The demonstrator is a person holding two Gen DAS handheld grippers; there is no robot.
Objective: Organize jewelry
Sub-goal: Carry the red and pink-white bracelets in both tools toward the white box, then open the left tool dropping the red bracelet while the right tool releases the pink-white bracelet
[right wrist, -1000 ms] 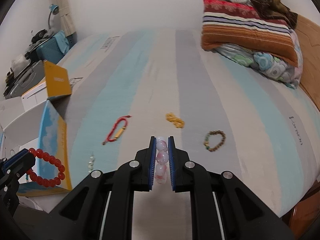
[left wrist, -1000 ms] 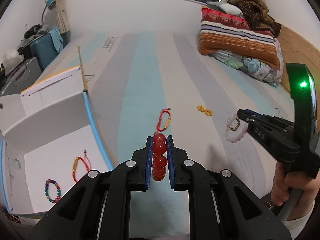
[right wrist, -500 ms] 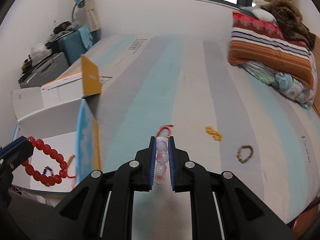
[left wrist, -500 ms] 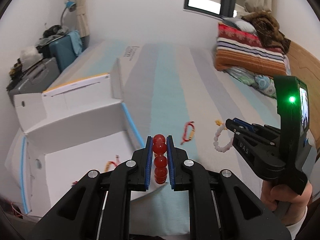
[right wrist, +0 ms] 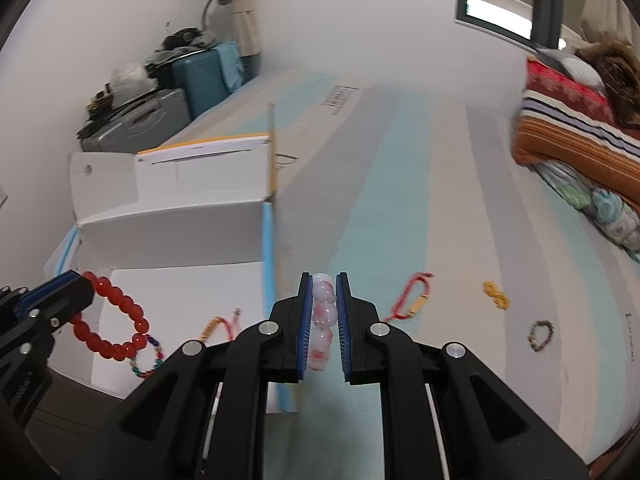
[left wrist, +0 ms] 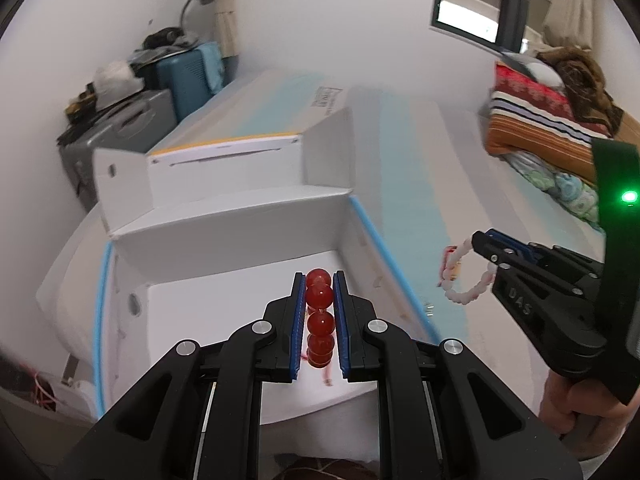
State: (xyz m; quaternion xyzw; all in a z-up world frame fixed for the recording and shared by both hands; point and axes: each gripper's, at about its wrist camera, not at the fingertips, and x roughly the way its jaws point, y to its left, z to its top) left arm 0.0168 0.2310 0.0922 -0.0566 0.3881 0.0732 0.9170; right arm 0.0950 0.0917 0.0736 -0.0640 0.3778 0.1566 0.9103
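Clamping a red bead bracelet [left wrist: 320, 322] between its blue pads, my left gripper [left wrist: 319, 292] hung above the white floor of the open cardboard box [left wrist: 224, 236]; the beads ran in a line down the gap from 12 toward 6 o'clock, and the right wrist view showed the rest of that loop drooping from the tips at 3 o'clock. At 3 o'clock from that gripper, beyond the box's blue-edged wall, my right gripper [left wrist: 478, 240] was clenched on a pale pink bead bracelet [left wrist: 466, 280], whose loop dangled over the striped bedspread [left wrist: 460, 168]. Seen along the right gripper's own fingers, the pink beads [right wrist: 323, 320] filled the gap between the pads. Outward at 9 o'clock, inside the box, lay a red cord bracelet with a gold tube [right wrist: 220, 324] and a multicoloured bead bracelet [right wrist: 150, 360]. On the bedspread at 2 o'clock lay another red cord bracelet [right wrist: 412, 296], farther out toward 3 o'clock a small gold piece [right wrist: 495, 294], and beyond it a dark beaded bracelet [right wrist: 541, 334].
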